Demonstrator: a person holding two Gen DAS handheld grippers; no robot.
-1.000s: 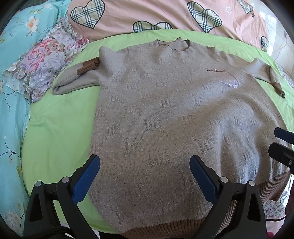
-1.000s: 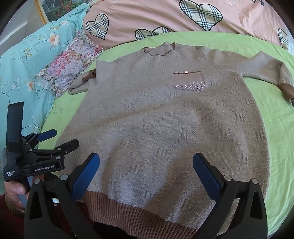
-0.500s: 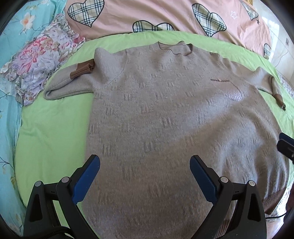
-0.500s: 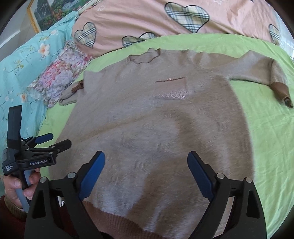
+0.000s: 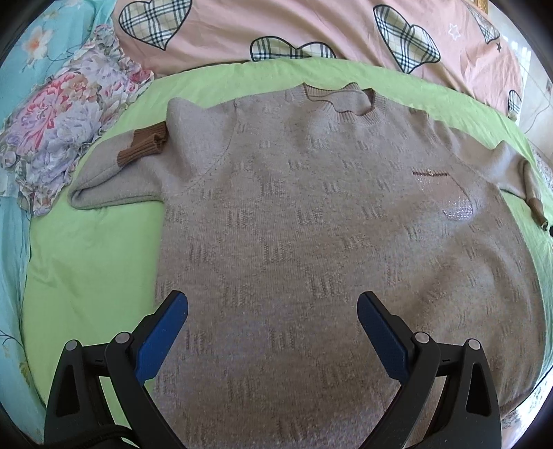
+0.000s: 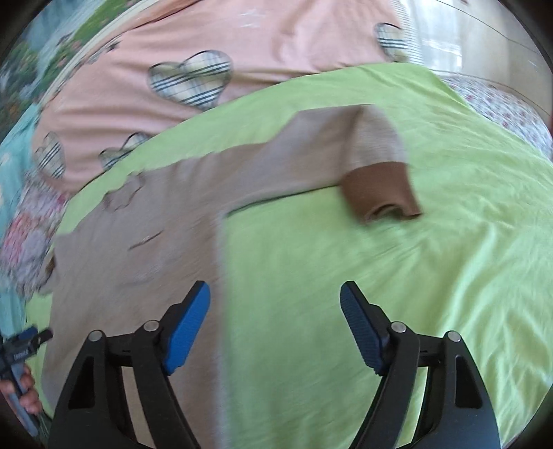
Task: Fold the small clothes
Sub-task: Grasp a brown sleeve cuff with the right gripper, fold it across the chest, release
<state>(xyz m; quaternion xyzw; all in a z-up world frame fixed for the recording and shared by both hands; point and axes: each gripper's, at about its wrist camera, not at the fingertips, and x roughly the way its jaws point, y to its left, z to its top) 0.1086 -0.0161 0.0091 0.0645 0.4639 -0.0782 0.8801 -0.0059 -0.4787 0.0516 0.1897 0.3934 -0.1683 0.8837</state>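
Note:
A grey-beige knit sweater lies flat, front up, on a green sheet. Its left sleeve is folded back, with the brown cuff near the shoulder. My left gripper is open and empty above the sweater's lower body. My right gripper is open and empty over the sweater's right side edge and the green sheet. The right sleeve stretches out ahead of it and ends in a brown cuff. The right wrist view is blurred.
A pink cover with plaid hearts lies behind the sweater. A floral cloth and a light-blue flowered sheet lie to the left. The left gripper's body and the hand on it show at the right view's left edge.
My right gripper has swung right, off the sweater's body toward the right sleeve and cuff. My left gripper has moved forward over the sweater, and the hem has dropped out of view.

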